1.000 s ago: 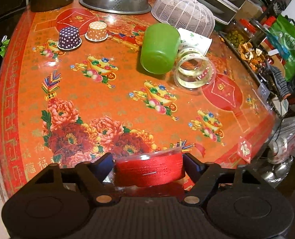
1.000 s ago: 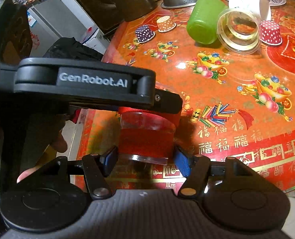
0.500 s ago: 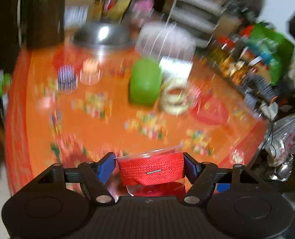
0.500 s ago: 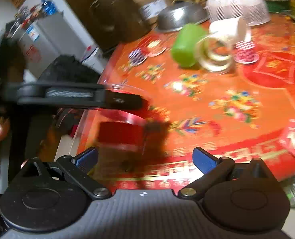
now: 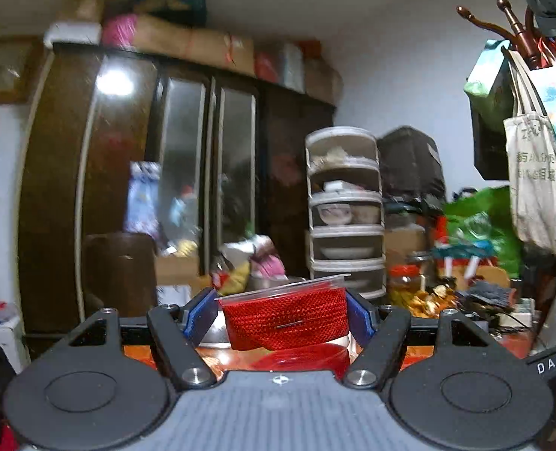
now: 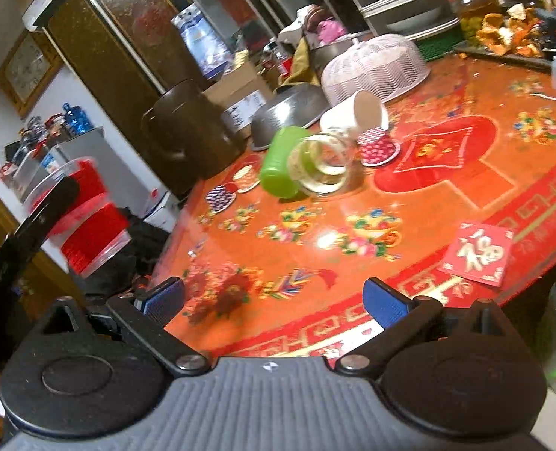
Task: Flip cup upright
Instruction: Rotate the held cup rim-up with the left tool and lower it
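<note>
My left gripper (image 5: 282,314) is shut on a clear plastic cup with a red woven band (image 5: 285,323), held level with its rim up, above the near table edge. In the right wrist view the same cup (image 6: 84,221) hangs in the air at the left, off the table's left side, gripped by the left tool. My right gripper (image 6: 274,298) is open and empty over the near edge of the orange table (image 6: 409,203).
A green cup (image 6: 278,169), a glass jar (image 6: 325,167) and a white paper cup (image 6: 357,114) lie on their sides mid-table. Small dotted cupcake liners (image 6: 377,146), a steel colander (image 6: 289,116) and a pink mesh cover (image 6: 375,65) stand behind. A red paper square (image 6: 479,253) lies near right.
My right gripper let go of the cup, opened and drew back to the right. My left gripper turned the cup from pointing down at the table to level, rim up.
</note>
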Demonstrator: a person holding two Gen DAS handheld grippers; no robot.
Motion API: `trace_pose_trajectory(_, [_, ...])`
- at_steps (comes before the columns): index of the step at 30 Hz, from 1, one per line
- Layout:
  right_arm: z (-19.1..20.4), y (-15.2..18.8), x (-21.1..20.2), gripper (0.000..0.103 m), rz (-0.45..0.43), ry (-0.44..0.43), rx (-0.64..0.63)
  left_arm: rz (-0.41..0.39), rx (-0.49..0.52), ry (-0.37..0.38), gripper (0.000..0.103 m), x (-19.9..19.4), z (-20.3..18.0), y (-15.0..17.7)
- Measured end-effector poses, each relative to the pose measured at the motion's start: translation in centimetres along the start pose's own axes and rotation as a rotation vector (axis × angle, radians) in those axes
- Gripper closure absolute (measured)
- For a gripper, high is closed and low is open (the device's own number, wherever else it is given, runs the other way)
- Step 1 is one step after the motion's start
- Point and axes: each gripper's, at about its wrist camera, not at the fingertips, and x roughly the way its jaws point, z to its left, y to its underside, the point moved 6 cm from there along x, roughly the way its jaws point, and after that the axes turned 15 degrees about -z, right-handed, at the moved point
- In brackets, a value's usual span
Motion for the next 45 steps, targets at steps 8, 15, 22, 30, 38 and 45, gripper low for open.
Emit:
trace_pose_trajectory(8, [0.3,0.5,-0.5,0.001,-0.138,0.043,-0.121,-0.005,0.022,-0.14,0.029,-1.0,0.5,2.9])
trace_pose_trajectory(15, [0.2,0.8,-0.9,0.001,-0.147,0.006,-0.084,0.046,0.09,-0.159,0.03,0.2,-0.5,5.0])
trace_pose_trajectory(22, [-0.9,1.0,-1.5,0.001,-0.162,0.012,-0.053,0.188,0.103,-0.167,0.03,1.6,-0.4,7.5])
trace_pose_trajectory(30, [-1.3,1.1,-1.9,0.001,-0.172,0.004,-0.029,0.228,0.109,-0.154,0.03,1.2,-0.5,8.2])
trace_pose_trajectory(38, [-1.0,1.4,-1.8,0.001,-0.161,-0.007,-0.034,0.251,0.109,-0.136,0.03,0.5,-0.5,7.8])
trace_pose_trajectory(45, [-0.9,1.7,-1.7,0.001,-0.155,-0.011,-0.038,0.233,0.117,-0.12,0.03,-0.1,-0.8,7.5])
